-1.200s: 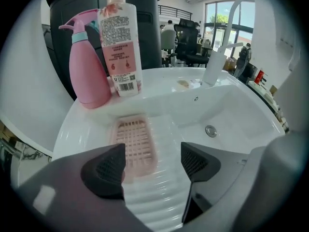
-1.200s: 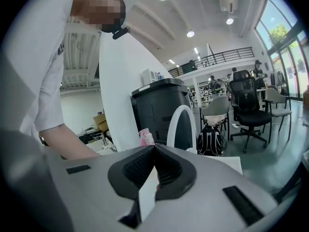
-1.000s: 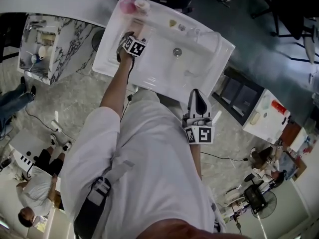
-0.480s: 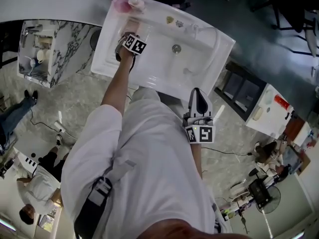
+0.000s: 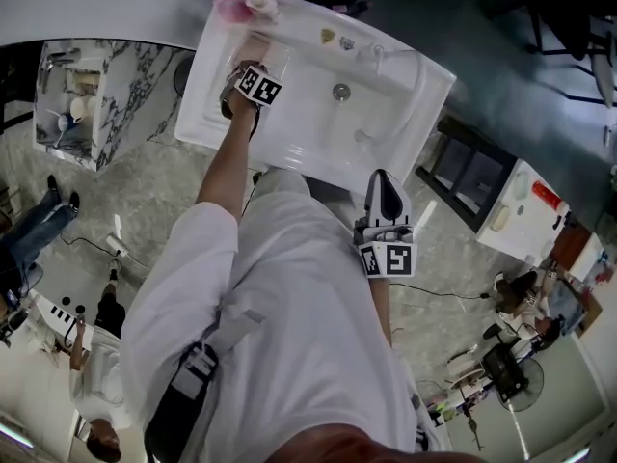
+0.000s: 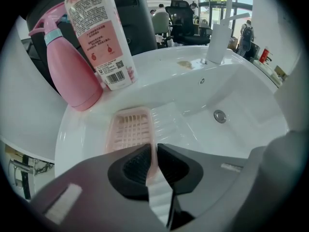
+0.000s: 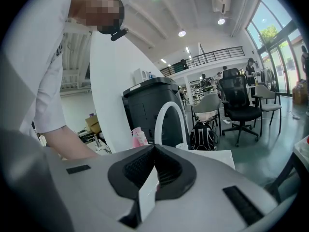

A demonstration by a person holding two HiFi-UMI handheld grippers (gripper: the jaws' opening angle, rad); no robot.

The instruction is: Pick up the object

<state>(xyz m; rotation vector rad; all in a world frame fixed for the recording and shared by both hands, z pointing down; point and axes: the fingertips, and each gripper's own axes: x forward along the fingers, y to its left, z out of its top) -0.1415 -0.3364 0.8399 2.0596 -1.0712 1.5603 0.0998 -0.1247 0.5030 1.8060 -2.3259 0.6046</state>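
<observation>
The left gripper (image 6: 155,151) is stretched out over the white sink (image 6: 241,88), and its jaws are closing on the near right edge of the pink soap dish (image 6: 130,128). This thin edge stands between the two dark pads, which touch it on both sides. The soap dish, with a grid bottom, lies on the flat rim of the sink at the left of the basin. Behind it stand a pink spray bottle (image 6: 72,71) and, just beside that, a tall bottle with a pink label (image 6: 99,33). The right gripper (image 7: 154,151) is near the person's waist, away from the sink, with its jaws pressed together and nothing between them.
</observation>
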